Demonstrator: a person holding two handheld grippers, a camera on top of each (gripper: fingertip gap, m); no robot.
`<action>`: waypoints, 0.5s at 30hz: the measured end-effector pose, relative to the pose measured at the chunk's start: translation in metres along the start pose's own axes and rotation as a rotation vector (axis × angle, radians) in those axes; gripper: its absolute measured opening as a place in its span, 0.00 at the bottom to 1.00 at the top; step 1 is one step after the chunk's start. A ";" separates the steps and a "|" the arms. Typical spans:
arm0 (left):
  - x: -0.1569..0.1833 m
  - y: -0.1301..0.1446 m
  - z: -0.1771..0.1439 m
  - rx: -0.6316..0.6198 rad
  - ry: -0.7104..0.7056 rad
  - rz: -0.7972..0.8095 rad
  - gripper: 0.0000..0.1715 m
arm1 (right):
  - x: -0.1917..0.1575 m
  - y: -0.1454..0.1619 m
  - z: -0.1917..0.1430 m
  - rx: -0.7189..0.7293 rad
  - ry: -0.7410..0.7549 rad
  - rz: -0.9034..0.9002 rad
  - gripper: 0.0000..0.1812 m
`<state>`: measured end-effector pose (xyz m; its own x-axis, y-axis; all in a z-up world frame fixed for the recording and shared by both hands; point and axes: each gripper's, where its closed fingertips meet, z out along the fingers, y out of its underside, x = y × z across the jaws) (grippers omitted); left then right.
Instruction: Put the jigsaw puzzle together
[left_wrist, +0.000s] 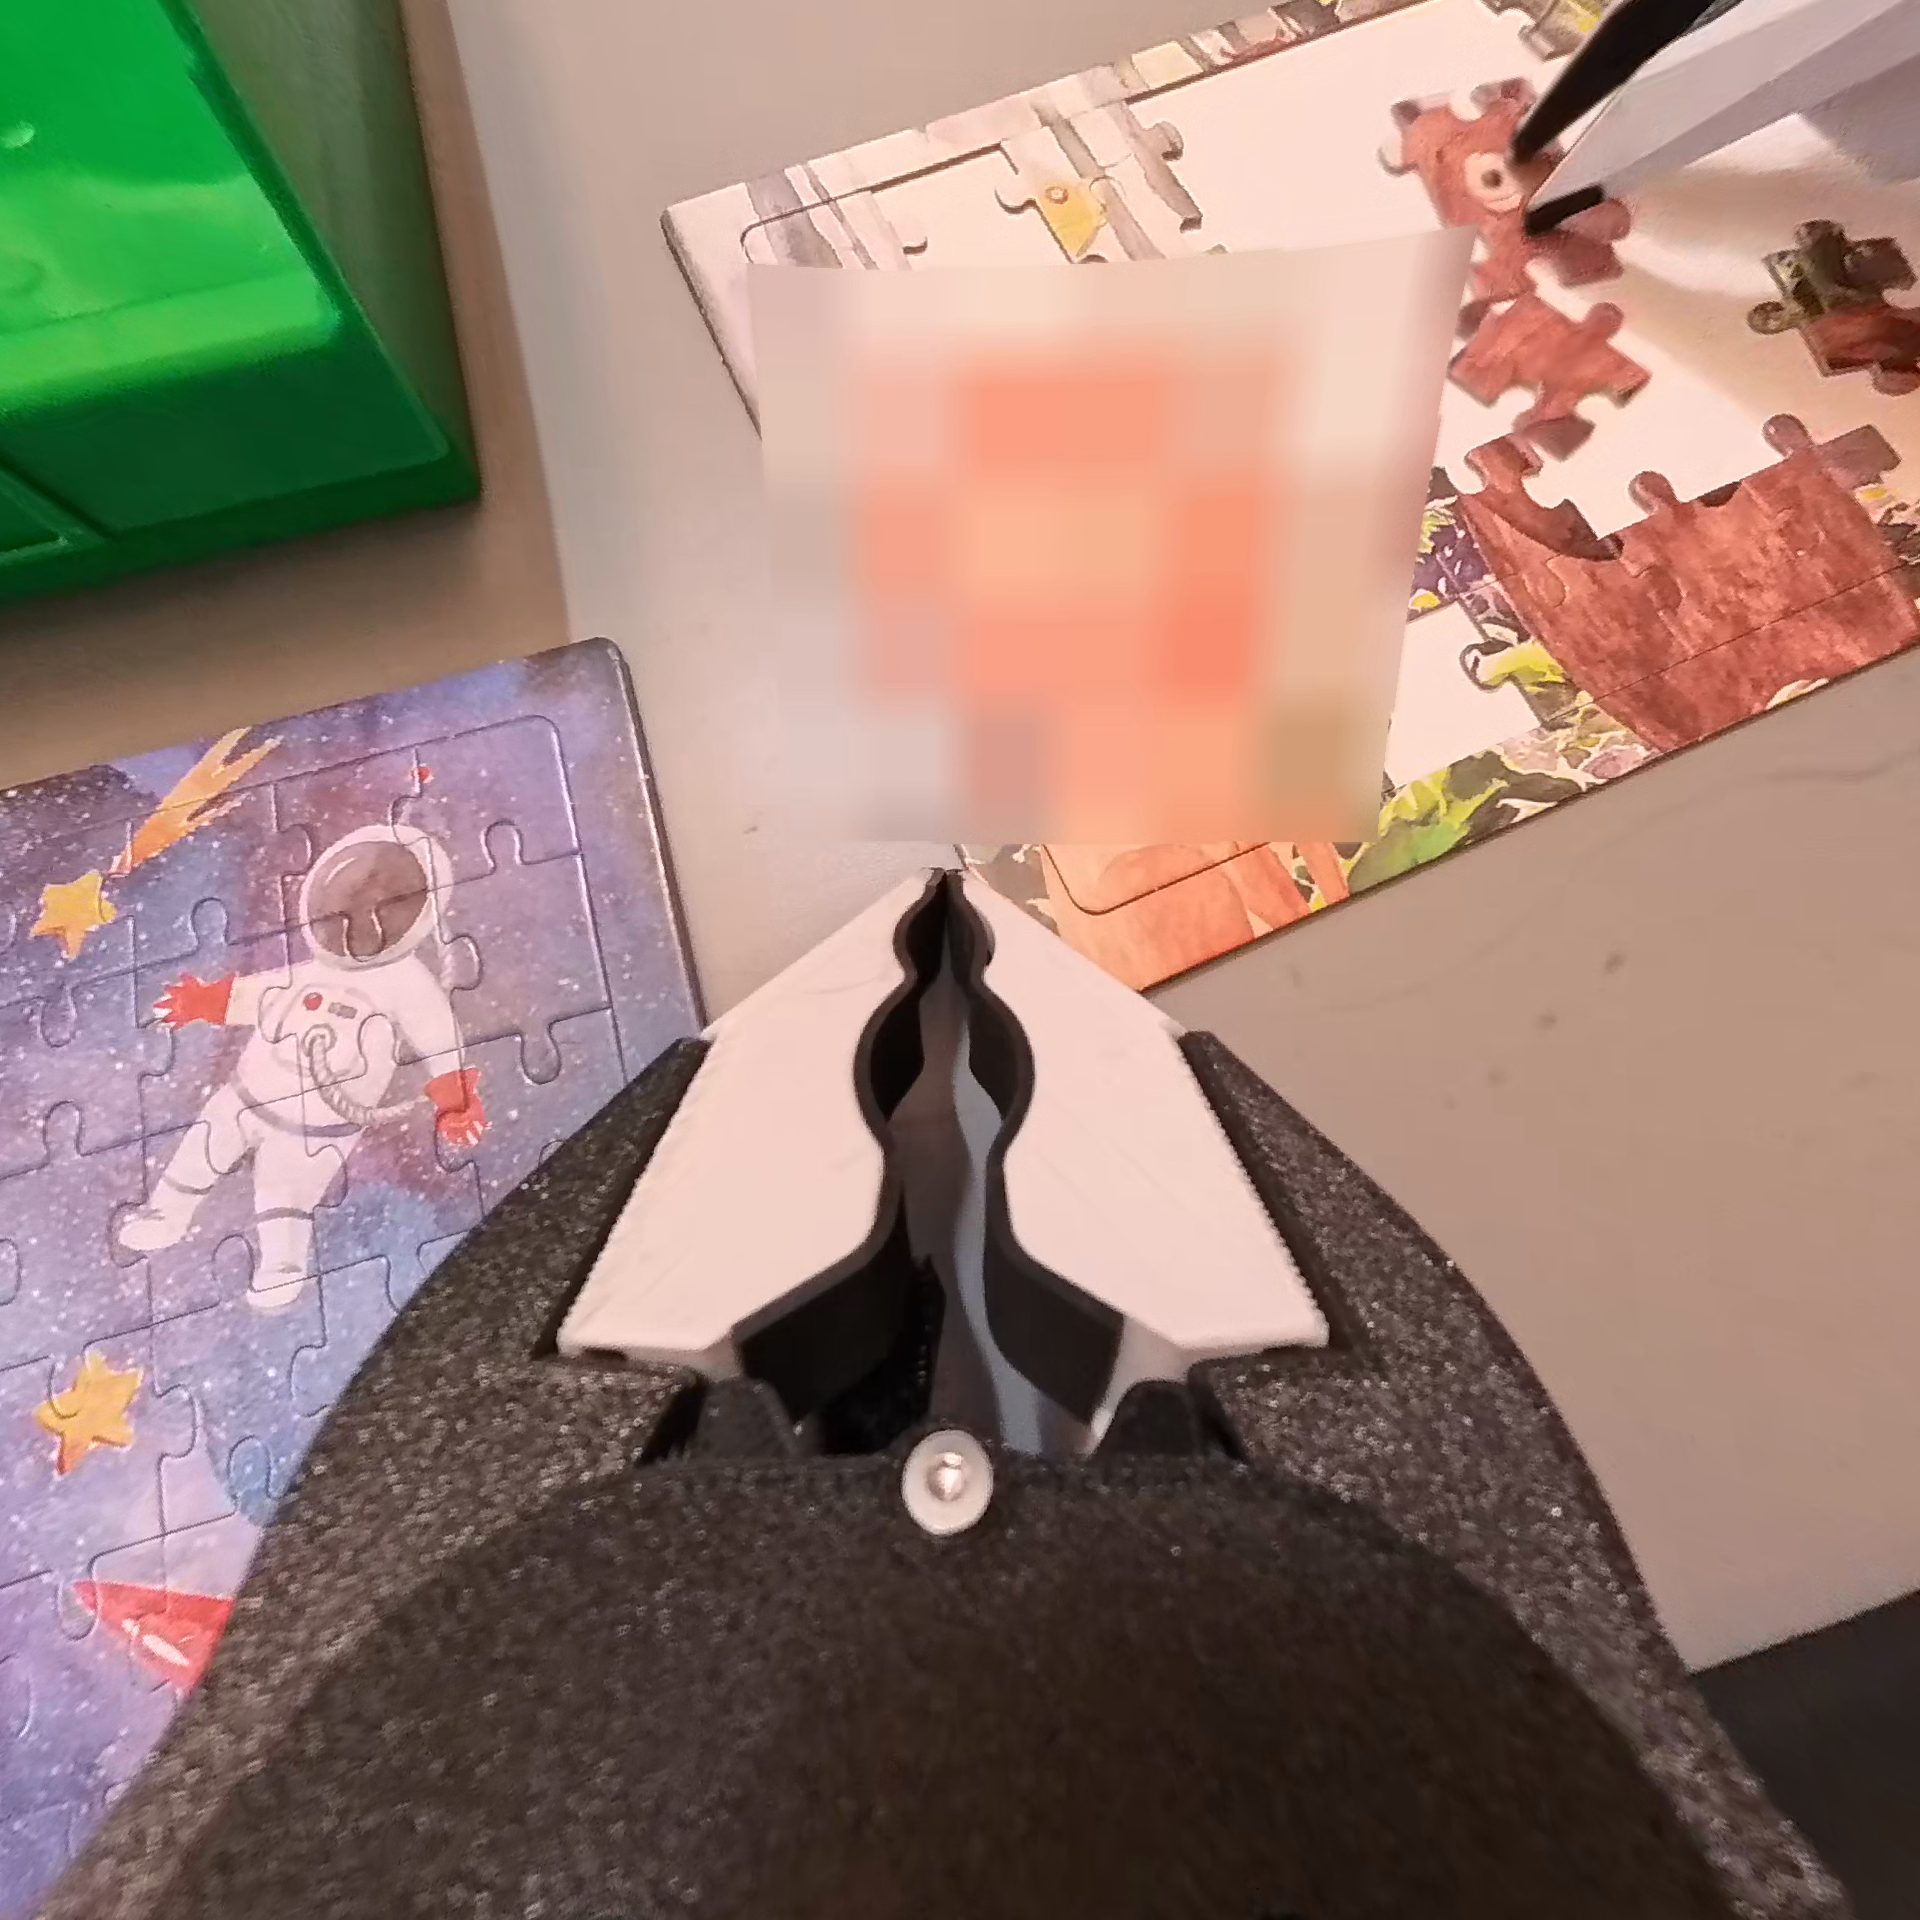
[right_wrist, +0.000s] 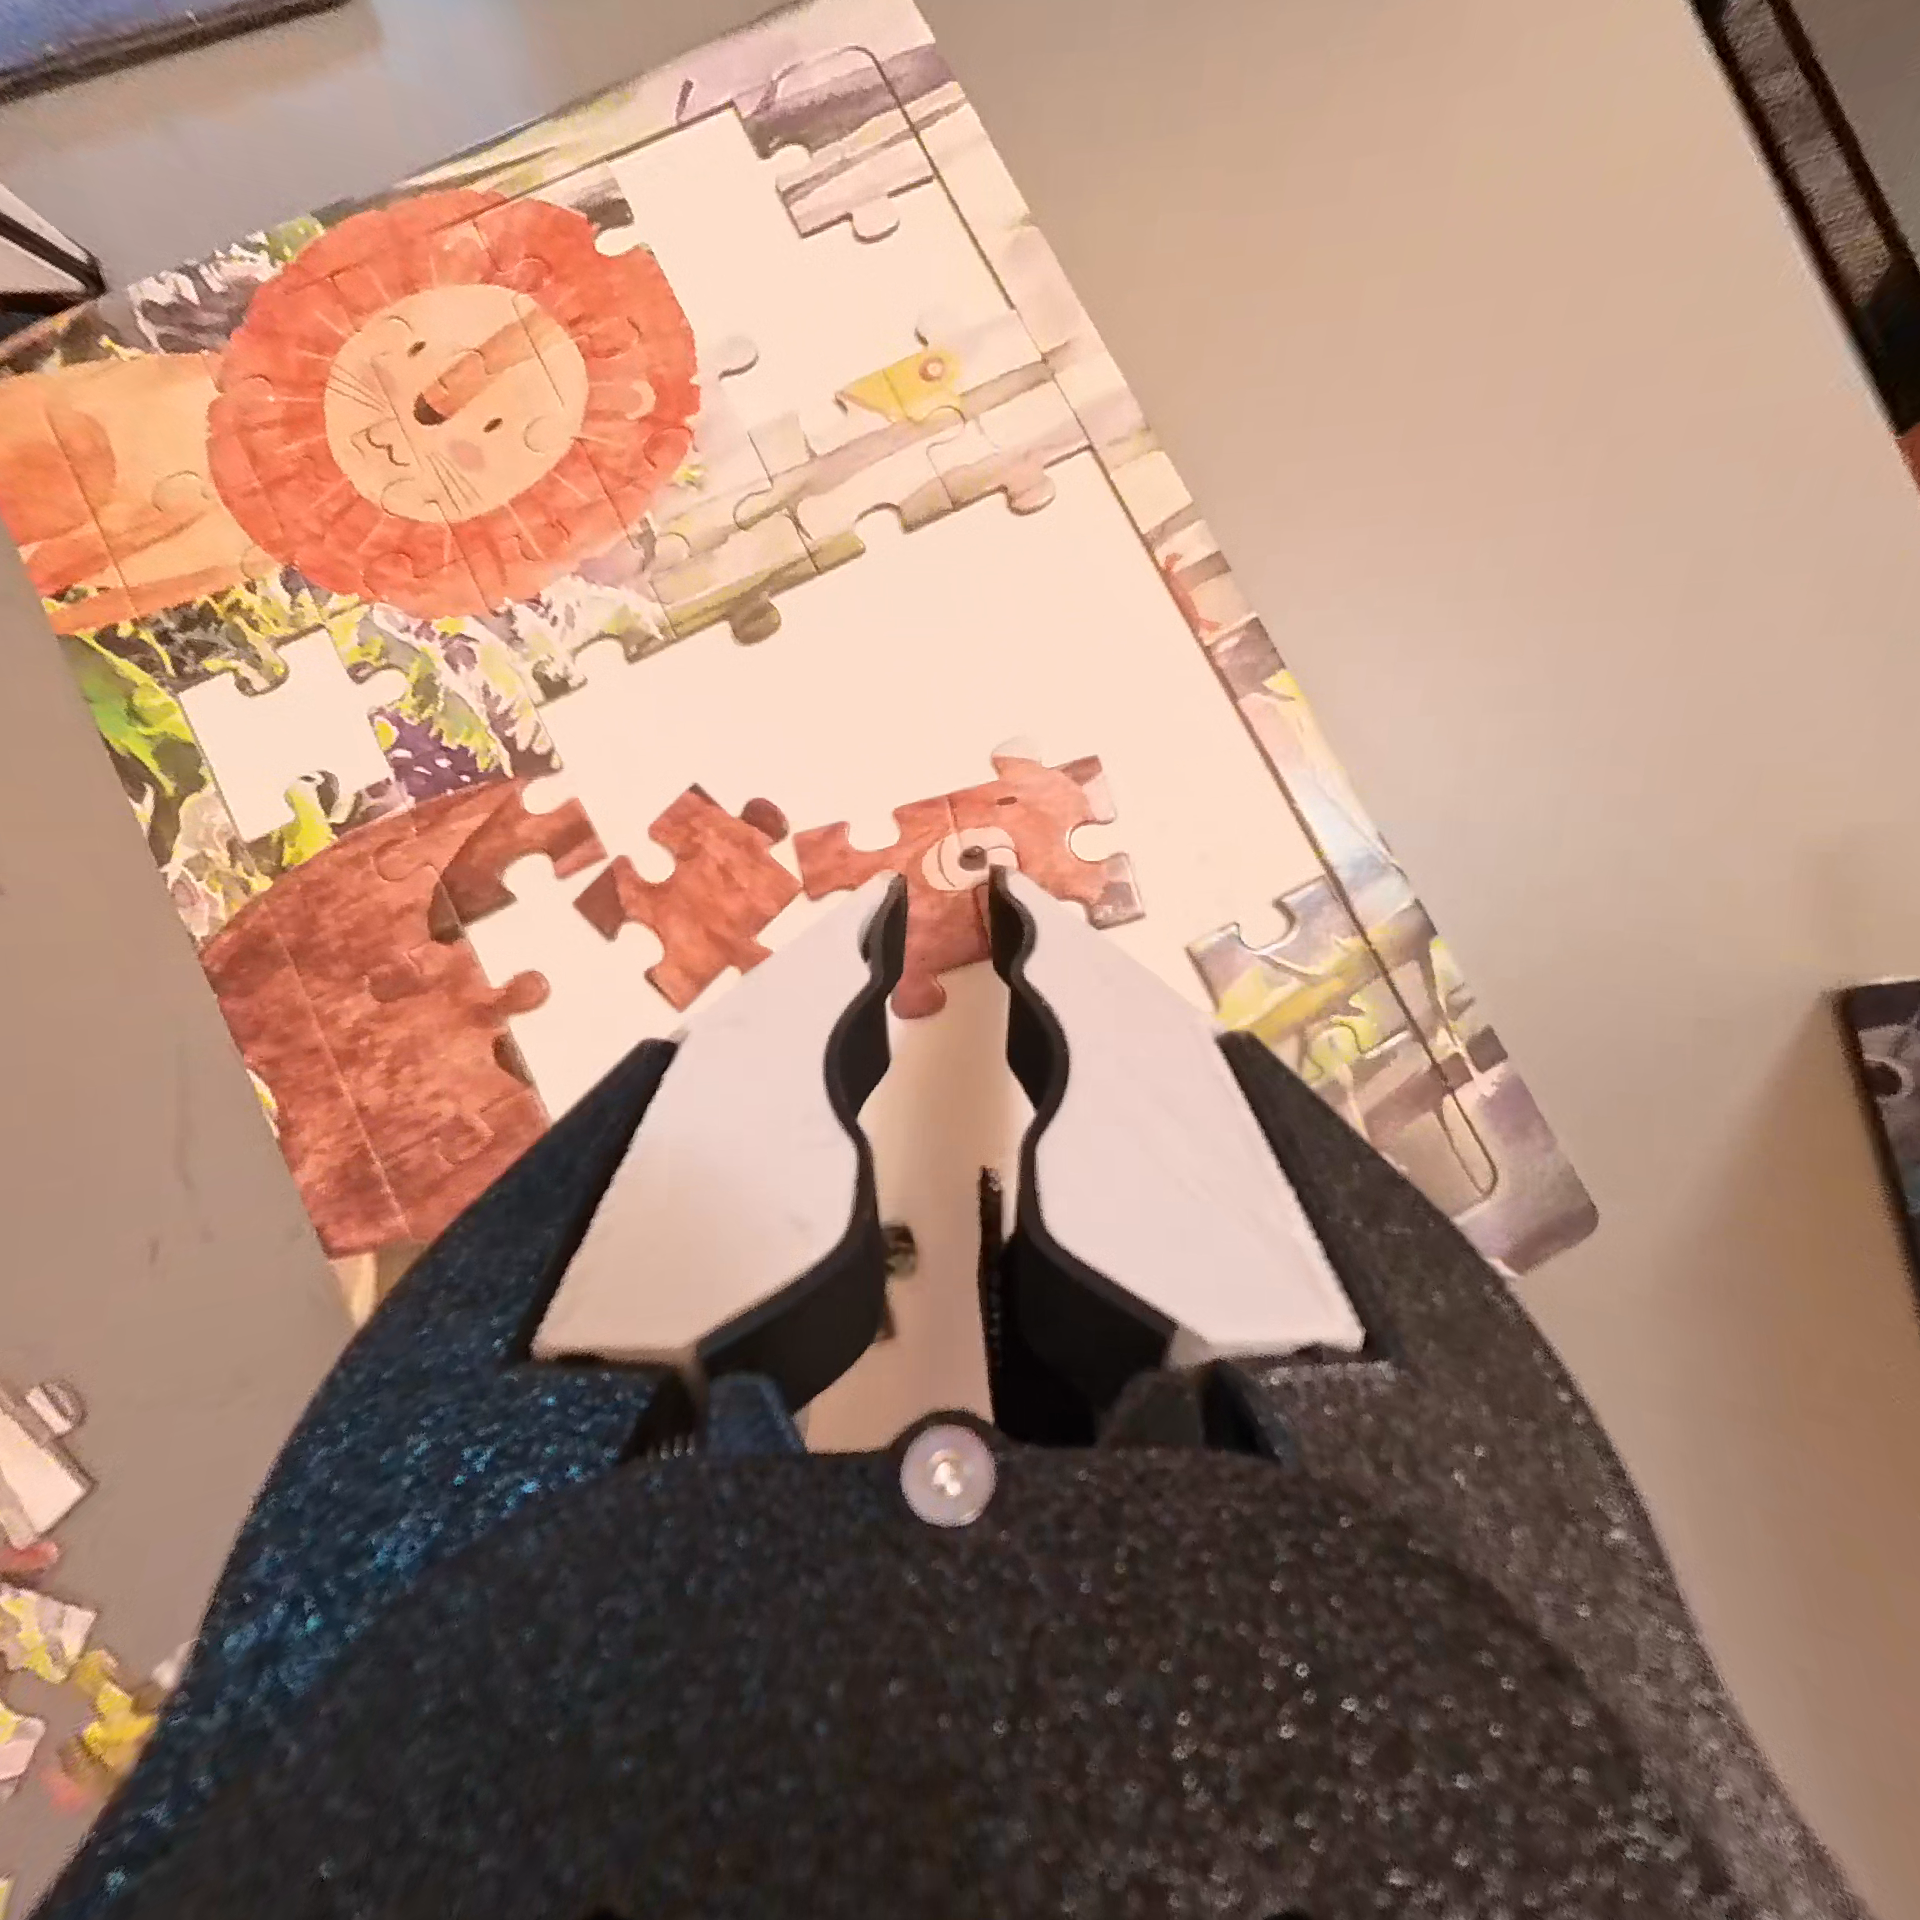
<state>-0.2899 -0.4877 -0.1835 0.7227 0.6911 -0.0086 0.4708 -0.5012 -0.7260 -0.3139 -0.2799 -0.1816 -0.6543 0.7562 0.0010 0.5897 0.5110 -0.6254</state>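
Bare white tray (right_wrist: 831, 686) lay around your brown bear-face jigsaw piece (right_wrist: 997, 831); right fingers (right_wrist: 891, 914) slightly parted, straddling it; left fingers (left_wrist: 914, 904) pressed together, empty.

A plain tabletop workspace, home or playroom unclear — a beige table (left_wrist: 1558, 1143) holds children's jigsaw boards (right_wrist: 935, 675), a finished astronaut puzzle (left_wrist: 312, 1039) and a green plastic bin (left_wrist: 208, 312).

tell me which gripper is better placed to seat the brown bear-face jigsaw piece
Right gripper: its open fingertips straddle the brown bear-face jigsaw piece. The left gripper is shut at the board's near edge.
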 end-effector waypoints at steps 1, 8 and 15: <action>0.000 0.000 0.000 0.000 0.000 0.000 0.00 | -0.002 -0.001 0.002 -0.001 -0.021 0.012 0.06; 0.000 0.000 0.000 0.000 -0.001 0.001 0.00 | -0.008 -0.013 0.006 0.018 -0.040 -0.019 0.09; 0.000 0.000 0.000 0.000 -0.002 0.002 0.00 | -0.043 -0.001 -0.010 -0.021 -0.018 0.028 0.17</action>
<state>-0.2898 -0.4875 -0.1836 0.7226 0.6912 -0.0110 0.4694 -0.5023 -0.7262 -0.2816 -0.3086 -0.1738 -0.6455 0.7632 -0.0305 0.6177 0.4981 -0.6086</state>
